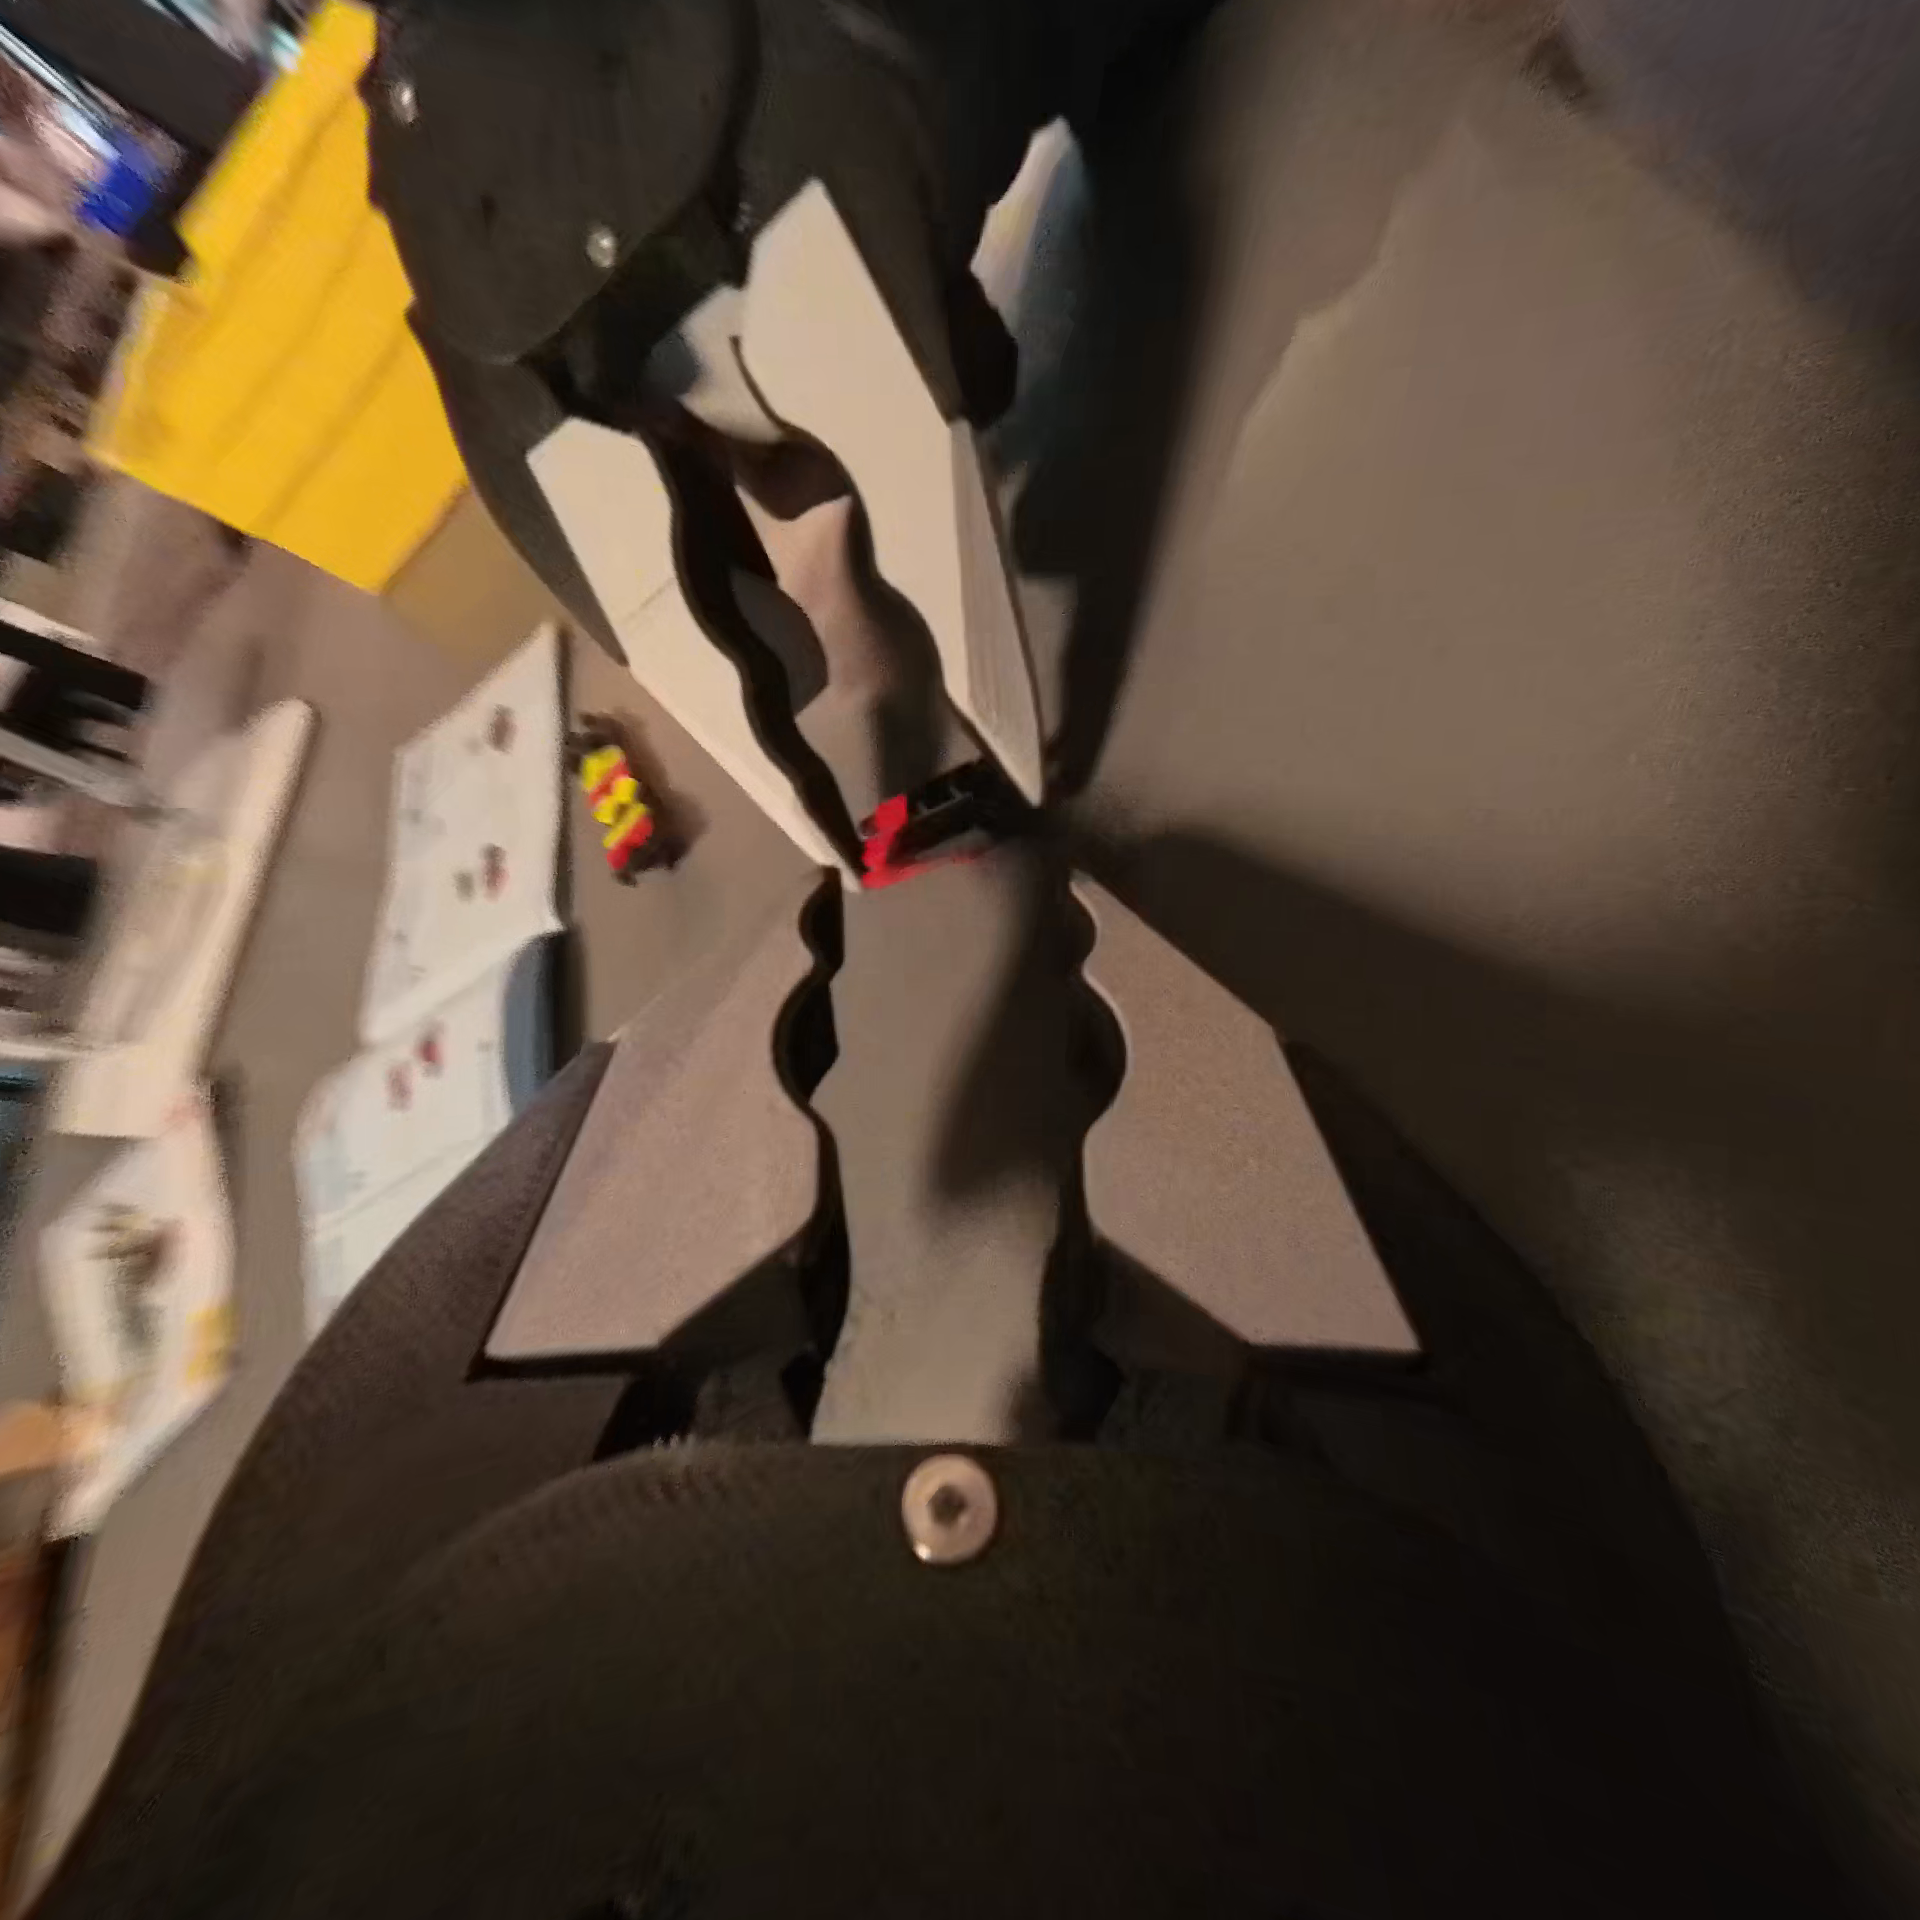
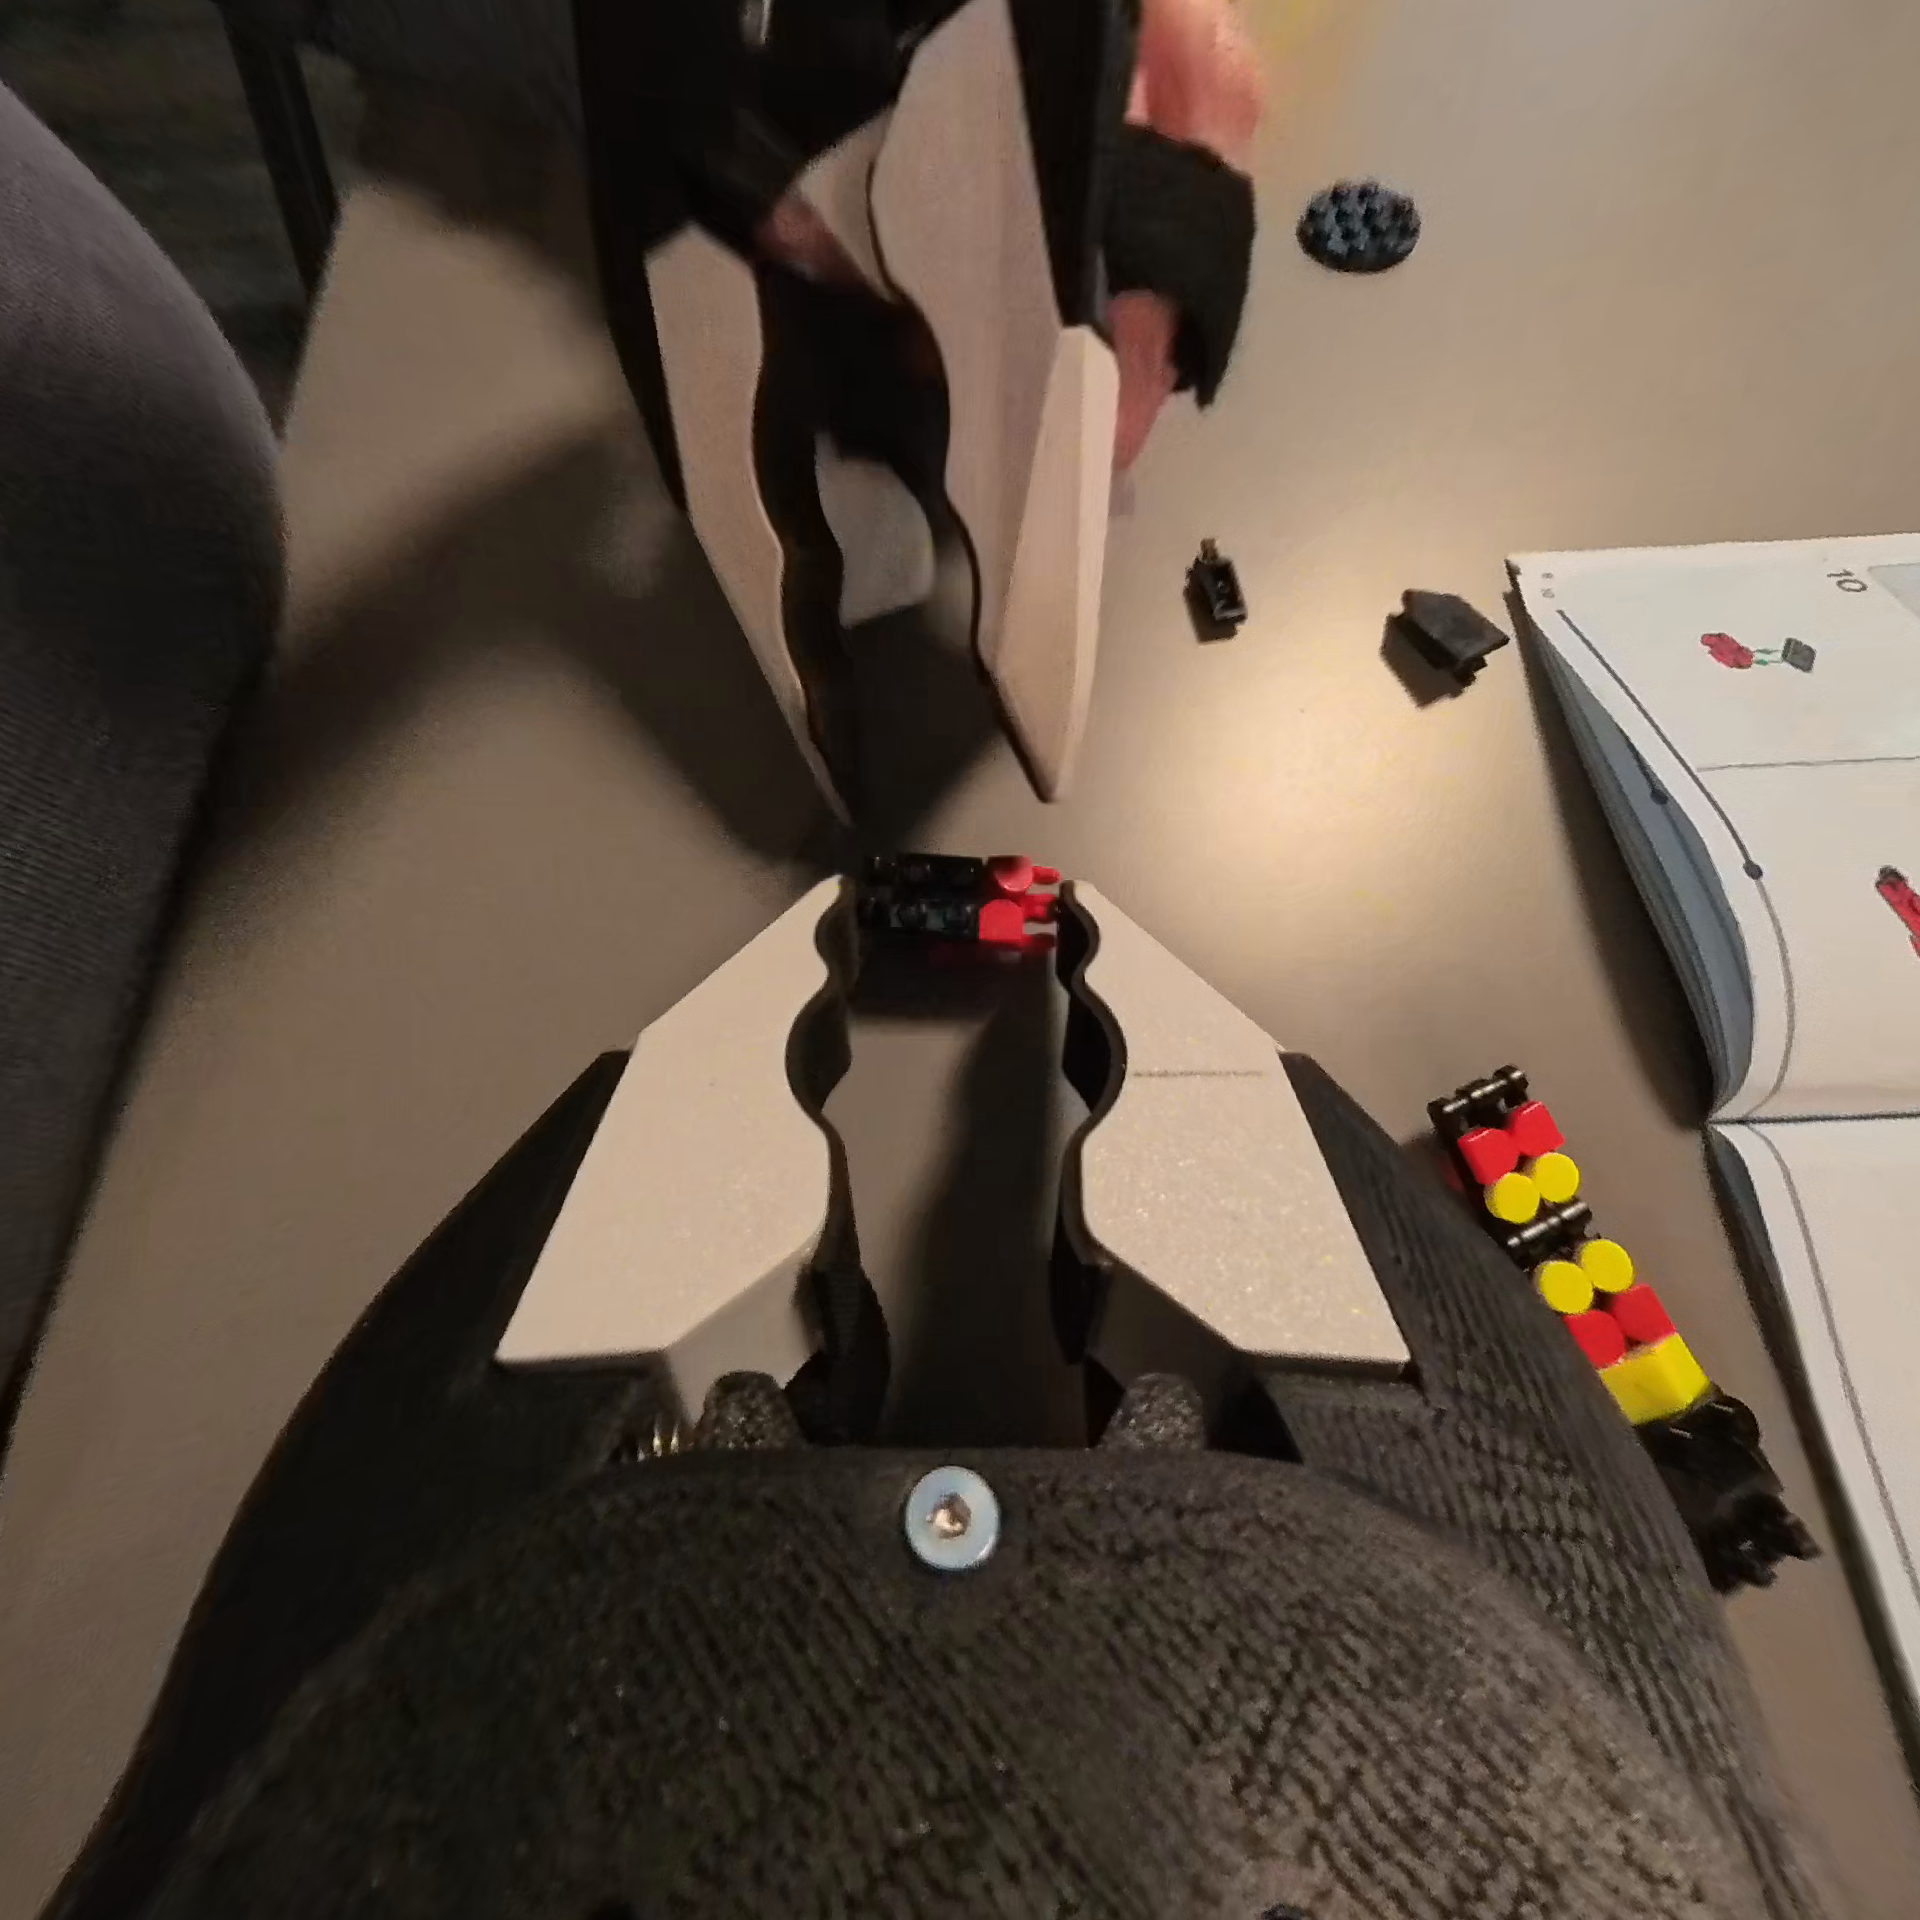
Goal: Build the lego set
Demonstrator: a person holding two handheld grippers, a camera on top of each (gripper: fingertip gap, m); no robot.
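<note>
The grey tabletop carries an open instruction booklet to the right gripper's right. A red, yellow and black lego strip lies just beside that gripper's right finger. It pinches a small black-and-red lego piece at its tips. The left gripper, blurred, appears spread and empty, its tips near that piece.
</note>
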